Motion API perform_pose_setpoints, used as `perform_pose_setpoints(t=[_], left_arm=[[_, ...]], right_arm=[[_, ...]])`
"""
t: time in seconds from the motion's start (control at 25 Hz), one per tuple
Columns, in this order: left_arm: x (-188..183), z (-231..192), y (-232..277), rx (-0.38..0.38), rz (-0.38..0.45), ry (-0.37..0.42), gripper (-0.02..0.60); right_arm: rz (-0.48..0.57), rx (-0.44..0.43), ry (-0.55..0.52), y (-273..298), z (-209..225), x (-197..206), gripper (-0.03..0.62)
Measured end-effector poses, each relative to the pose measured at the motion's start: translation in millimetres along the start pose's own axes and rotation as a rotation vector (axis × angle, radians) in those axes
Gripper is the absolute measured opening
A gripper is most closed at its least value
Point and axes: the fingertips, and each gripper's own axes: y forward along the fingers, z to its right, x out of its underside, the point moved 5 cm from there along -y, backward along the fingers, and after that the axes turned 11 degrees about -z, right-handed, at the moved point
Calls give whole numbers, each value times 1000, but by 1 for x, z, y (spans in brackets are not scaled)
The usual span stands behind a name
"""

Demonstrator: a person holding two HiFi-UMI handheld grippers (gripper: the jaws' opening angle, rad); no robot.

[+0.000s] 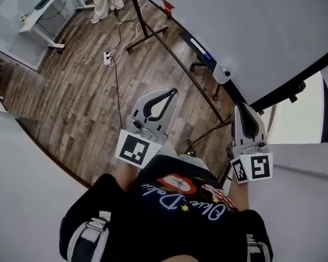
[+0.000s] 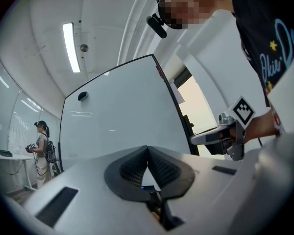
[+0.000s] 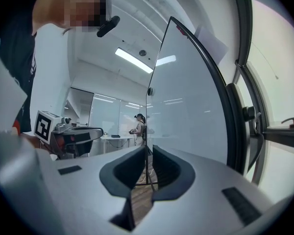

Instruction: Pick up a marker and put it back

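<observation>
My left claw point(image 1: 172, 91) is clenched, tips together, with nothing in it. My right claw point(image 1: 244, 108) stands slightly released and empty. Beyond both, well apart from them, the marker point(image 1: 200, 47) lies on the whiteboard point(image 1: 251, 31) ledge point(image 1: 184, 35).

An open-plan office or meeting space. A large whiteboard point(image 1: 251, 31) on a dark metal stand sits on a wood-plank floor point(image 1: 76, 91). A power strip point(image 1: 107, 57) with trailing cables lies near a white surface point(image 1: 41, 7) on metal legs. A strip light point(image 2: 71, 47) runs overhead, and glass partitions point(image 3: 105, 116) divide the room.
</observation>
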Motion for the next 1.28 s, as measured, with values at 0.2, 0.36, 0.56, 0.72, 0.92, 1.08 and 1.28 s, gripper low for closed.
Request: perform_pose_setpoints(t=[0.2,0.36,0.56,0.72,0.92,1.08,1.28], left_arm=[[-4,-6,29,90,15,3,3],[-11,-23,56,158,39,32,3],[-14,-45,85,241,59,71,3],[-12,-61,106,304,72,74,4],[-6,-74,124,368,72,103,3],[-5,-87,137,401,84,99,3],[1,-104,149,435,89,82,3]], right_arm=[[-27,52,-6,12,7,-3,55],[-31,117,-7,30,10,-7,70],[-76,196,6,58,13,-1,92],[-96,267,27,78,18,5,104],[-131,330,64,96,19,13,121],[-178,380,86,112,23,20,139],[-199,455,127,124,30,32,146]])
